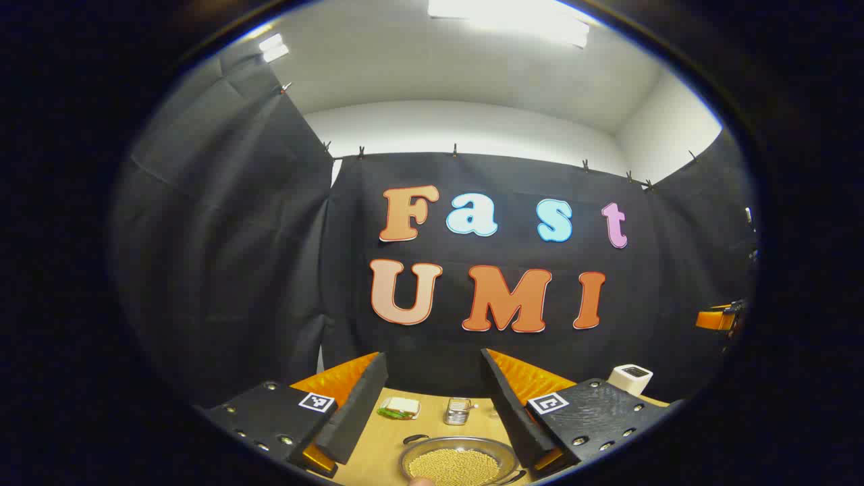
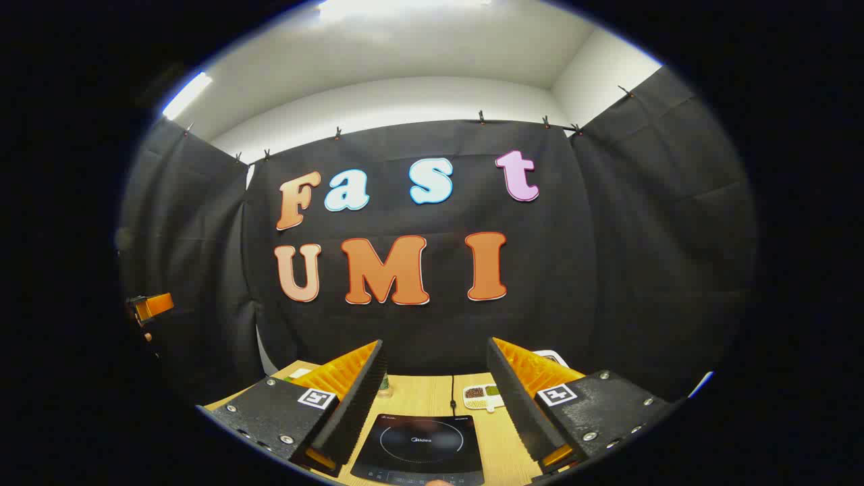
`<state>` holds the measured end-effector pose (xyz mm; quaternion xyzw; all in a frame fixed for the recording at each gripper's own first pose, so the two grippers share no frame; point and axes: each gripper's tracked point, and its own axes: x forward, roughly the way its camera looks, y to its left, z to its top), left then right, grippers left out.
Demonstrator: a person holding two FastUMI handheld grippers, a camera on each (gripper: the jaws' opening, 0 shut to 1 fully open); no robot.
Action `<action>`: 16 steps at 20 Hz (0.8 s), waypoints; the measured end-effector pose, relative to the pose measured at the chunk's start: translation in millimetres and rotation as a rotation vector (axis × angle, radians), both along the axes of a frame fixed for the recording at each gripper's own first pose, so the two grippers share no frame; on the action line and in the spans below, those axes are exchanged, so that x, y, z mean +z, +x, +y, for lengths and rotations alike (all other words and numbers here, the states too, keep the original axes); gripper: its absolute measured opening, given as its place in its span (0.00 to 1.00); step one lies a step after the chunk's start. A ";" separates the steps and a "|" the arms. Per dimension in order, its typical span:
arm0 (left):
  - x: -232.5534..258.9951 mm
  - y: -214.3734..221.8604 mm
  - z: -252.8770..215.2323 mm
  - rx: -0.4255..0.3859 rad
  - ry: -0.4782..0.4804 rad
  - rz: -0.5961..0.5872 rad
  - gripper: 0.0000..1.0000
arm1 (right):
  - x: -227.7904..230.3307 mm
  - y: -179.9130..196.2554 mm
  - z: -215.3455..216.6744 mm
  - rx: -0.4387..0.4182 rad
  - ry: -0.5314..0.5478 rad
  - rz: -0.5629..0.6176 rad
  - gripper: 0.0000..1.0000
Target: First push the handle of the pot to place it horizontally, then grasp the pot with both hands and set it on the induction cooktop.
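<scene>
Both grippers are held high, released, grasping nothing. The pot (image 1: pixel 459 460), full of yellow grains, sits on the desk (image 1: pixel 385 439) below the left gripper (image 1: pixel 432 412); the induction cooktop (image 2: pixel 420 442) lies bare below the right gripper (image 2: pixel 435 405). Judged: handle push not begun; next, lower onto the handle (image 1: pixel 416 439).

On the wooden table (image 1: pixel 385 439), a green-edged packet (image 1: pixel 399 408) lies just left of a small metal rack (image 1: pixel 458 411); a white box (image 1: pixel 630 379) stands far right. A divided dish (image 2: pixel 483 396) of grains sits at the table's back.
</scene>
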<state>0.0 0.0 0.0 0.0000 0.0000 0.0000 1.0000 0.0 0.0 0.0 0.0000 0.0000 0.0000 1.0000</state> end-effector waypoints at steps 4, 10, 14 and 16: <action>1.5 -5.4 -21.8 -0.046 0.014 0.000 0.89 | 2.5 -2.1 -9.7 -0.023 0.016 -0.005 0.93; -2.0 -5.5 -43.8 -0.101 0.007 0.019 0.88 | 6.2 -6.6 -15.9 -0.030 0.002 -0.011 0.93; -0.3 -4.4 -50.9 -0.132 0.031 0.007 0.89 | 2.7 -8.5 -16.9 -0.023 -0.004 0.000 0.93; -0.2 -4.2 -51.5 -0.131 0.041 0.001 0.89 | 1.9 -8.4 -16.6 -0.020 -0.010 0.001 0.93</action>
